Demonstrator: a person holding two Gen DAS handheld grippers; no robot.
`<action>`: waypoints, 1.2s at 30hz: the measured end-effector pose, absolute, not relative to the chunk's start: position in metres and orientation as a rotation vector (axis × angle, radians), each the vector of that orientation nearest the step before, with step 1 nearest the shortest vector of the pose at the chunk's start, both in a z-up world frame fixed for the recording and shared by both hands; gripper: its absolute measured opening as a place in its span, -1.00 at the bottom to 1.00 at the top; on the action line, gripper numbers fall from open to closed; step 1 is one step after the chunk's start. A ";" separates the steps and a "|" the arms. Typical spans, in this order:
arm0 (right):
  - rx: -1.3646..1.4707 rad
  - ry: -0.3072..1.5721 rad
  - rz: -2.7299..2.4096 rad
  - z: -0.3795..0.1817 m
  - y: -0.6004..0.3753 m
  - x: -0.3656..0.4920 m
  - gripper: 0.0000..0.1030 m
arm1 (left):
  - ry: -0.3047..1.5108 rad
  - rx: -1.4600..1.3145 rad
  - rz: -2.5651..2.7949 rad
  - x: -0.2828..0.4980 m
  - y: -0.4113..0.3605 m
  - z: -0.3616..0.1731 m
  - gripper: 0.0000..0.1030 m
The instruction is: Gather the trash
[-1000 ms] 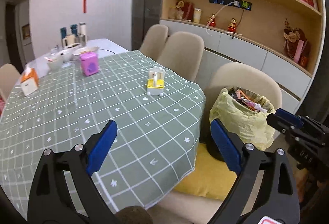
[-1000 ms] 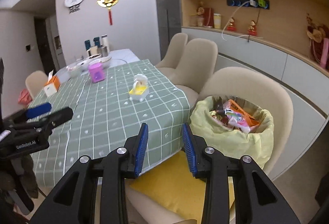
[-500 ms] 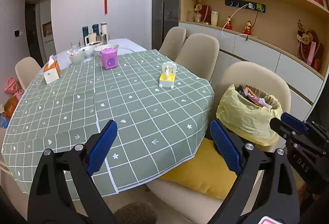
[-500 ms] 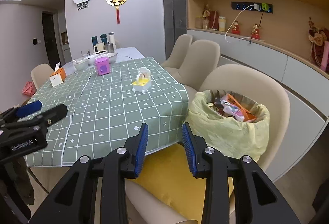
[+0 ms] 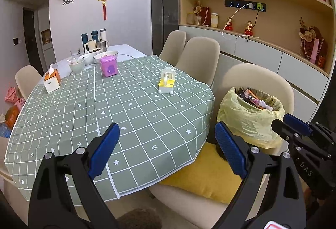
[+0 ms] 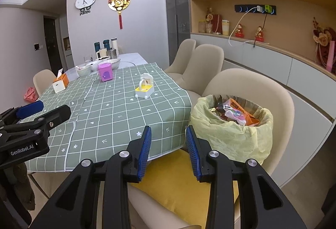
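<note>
Both hand-held grippers gape empty over the green checked tablecloth (image 5: 134,115).

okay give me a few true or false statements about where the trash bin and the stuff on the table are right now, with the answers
1. The trash bin with its yellow bag stands on a chair's yellow cushion. True.
2. The bin is empty. False: wrappers fill it near the rim.
3. The left gripper holds a wrapper. False: its jaws are open with nothing between them.
4. A purple box stands on the green tablecloth. True.
5. The orange tissue box sits in the bin. False: it is on the table.
</note>
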State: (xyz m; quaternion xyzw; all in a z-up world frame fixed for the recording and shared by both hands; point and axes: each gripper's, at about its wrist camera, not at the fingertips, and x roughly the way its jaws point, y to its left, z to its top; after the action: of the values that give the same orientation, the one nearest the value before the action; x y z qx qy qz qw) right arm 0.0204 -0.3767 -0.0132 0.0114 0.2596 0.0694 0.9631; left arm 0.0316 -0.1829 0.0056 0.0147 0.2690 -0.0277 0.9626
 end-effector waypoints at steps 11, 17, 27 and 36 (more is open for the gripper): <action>0.013 0.526 0.139 -0.013 -0.380 0.020 -0.36 | 0.556 0.025 -0.061 0.029 -0.188 0.003 0.70; 0.020 0.524 0.134 -0.012 -0.387 0.018 -0.36 | 0.555 0.030 -0.066 0.028 -0.193 0.004 0.70; 0.032 0.527 0.113 -0.014 -0.396 0.012 -0.36 | 0.564 0.036 -0.077 0.028 -0.205 0.001 0.70; 0.038 0.523 0.106 -0.013 -0.399 0.009 -0.36 | 0.554 0.048 -0.078 0.026 -0.211 0.001 0.70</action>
State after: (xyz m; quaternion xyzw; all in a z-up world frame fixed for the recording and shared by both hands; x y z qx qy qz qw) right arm 0.0086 -0.3989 -0.0132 0.0188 0.2582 0.0522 0.9645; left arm 0.0255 -0.2106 0.0011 0.0238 0.2733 -0.0387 0.9609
